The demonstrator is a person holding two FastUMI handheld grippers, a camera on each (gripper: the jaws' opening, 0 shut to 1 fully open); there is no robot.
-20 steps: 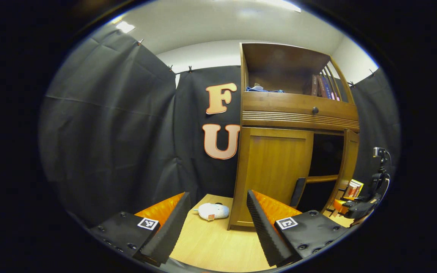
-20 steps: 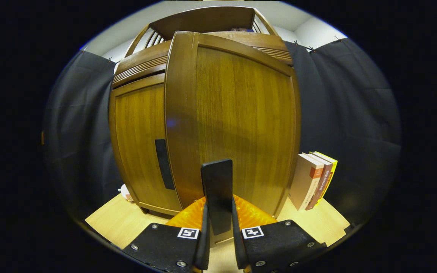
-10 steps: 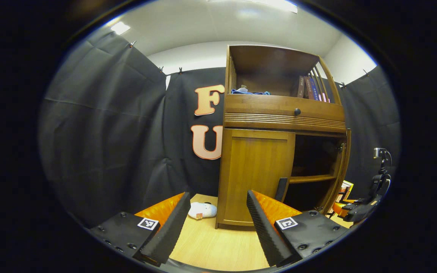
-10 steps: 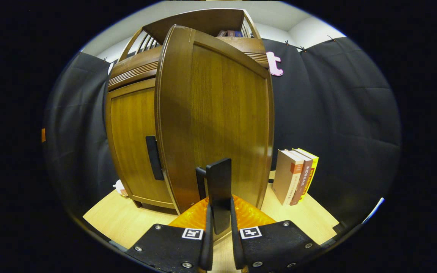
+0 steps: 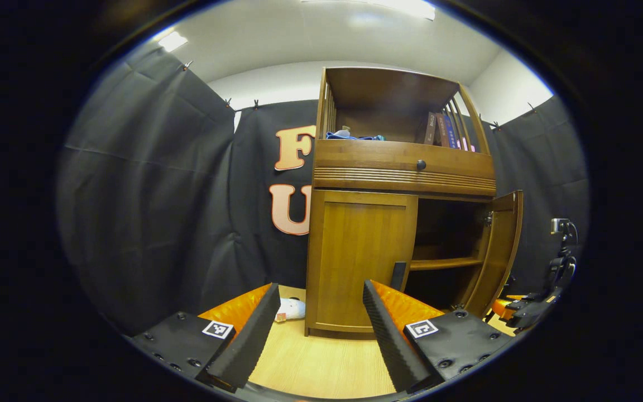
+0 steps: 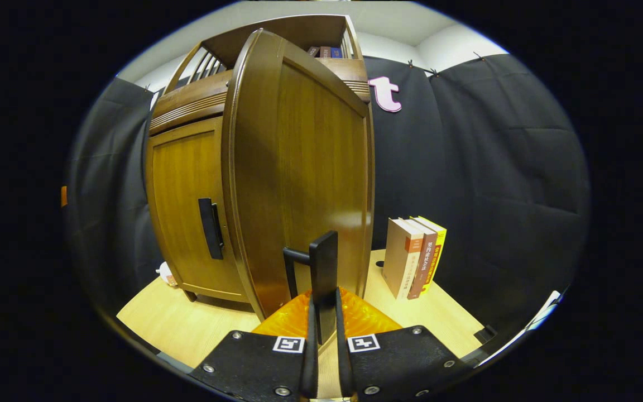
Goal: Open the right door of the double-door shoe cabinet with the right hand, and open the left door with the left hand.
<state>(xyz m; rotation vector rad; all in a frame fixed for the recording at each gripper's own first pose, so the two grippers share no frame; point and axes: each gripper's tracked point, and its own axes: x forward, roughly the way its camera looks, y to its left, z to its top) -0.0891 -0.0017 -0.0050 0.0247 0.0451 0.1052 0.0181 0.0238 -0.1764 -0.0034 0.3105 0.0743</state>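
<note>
My right tongs (image 6: pixel 322 357) are clamped narrow on the dark handle (image 6: pixel 323 282) of the right door (image 6: pixel 305 184), both fingers pressing its flat sides. That door stands swung well out from the shoe cabinet (image 5: pixel 402 167); in the left gripper view I see it (image 5: pixel 501 245) edge-on at the far side, with the dark inside and a shelf (image 5: pixel 438 262) bared behind it. My left tongs (image 5: pixel 317 329) are wide open, holding nothing, low over the tabletop (image 5: pixel 321 365) and well apart from the left door (image 5: pixel 358 259), which is shut, its handle (image 5: pixel 398 276) at the inner edge beside the opening.

I judge the right door nearly done. To finish it well, I should keep the grip square on the handle and follow the hinge's arc rather than pull straight, so the fingers do not twist off. The books (image 6: pixel 413 257) stand on the tabletop just behind the door's swing; I should stop before the panel reaches them, then let go cleanly.

For the left door, I should bring the open tongs up level with its handle, straddle it from the front, close firmly, and only then pull outward. A small white toy (image 5: pixel 291 308) lies by the cabinet's left foot, likely within that door's sweep, so I should open it slowly
</note>
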